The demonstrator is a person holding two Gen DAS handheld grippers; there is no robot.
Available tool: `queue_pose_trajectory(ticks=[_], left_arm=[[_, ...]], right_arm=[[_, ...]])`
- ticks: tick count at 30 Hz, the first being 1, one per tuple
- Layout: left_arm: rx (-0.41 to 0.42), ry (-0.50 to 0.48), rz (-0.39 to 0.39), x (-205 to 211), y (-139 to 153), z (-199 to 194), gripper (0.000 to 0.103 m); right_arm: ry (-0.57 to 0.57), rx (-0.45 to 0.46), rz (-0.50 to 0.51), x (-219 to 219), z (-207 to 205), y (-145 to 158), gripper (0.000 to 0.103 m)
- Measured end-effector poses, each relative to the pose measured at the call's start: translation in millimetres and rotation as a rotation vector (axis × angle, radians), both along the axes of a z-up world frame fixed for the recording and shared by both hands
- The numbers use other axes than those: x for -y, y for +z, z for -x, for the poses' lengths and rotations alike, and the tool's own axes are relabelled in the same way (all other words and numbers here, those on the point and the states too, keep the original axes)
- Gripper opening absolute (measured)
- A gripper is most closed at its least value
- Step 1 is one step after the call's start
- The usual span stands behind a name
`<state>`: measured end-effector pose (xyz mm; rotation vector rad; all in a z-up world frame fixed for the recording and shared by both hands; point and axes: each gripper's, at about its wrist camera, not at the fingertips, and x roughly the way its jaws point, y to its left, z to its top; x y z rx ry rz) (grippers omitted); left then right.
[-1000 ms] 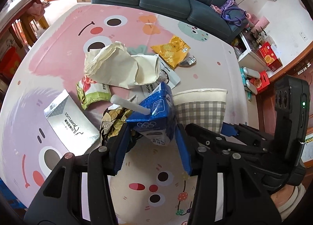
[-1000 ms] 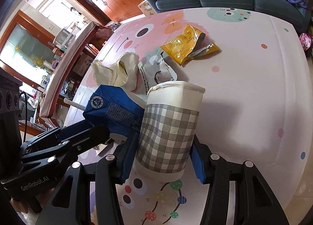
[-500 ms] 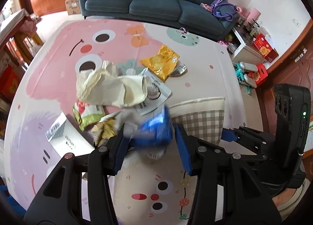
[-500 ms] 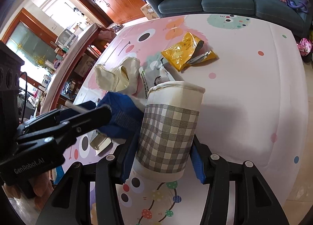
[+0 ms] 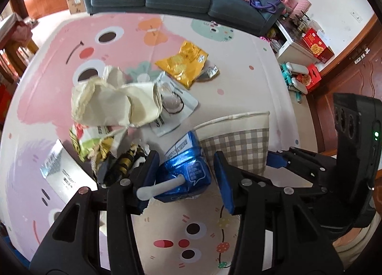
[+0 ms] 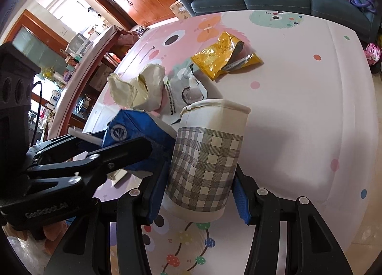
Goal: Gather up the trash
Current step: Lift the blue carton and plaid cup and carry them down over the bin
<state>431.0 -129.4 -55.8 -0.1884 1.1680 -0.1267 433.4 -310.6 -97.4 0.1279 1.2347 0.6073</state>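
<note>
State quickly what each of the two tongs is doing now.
Left tongs: shut on the carton.
Right tongs: shut on the bin.

Blue carton (image 5: pixel 185 170), grey-check cream bin (image 6: pixel 207 155), yellow wrapper (image 5: pixel 182 63), pink mat (image 5: pixel 47 65).

A blue drink carton (image 5: pixel 185 170) with a white straw (image 5: pixel 158 187) sits low in the left wrist frame's centre, tipped, touching the checked fabric bin (image 5: pixel 235 143) to its right; a cream crumpled bag (image 5: pixel 114 100) lies centre-left; a yellow snack wrapper (image 5: pixel 183 63) lies above the centre.
</note>
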Motion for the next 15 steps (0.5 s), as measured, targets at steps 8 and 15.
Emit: queue_pose_trajectory(ticks=[8, 15], left_arm=[[0.0, 0.055, -0.003, -3, -10, 10, 0.037], [0.036, 0.063, 0.002, -5, 11, 45, 0.037]], right_arm=[[-0.006, 0.016, 0.0, -1, 16, 4, 0.048], [-0.012, 0.054, 0.017, -3, 48, 25, 0.048]])
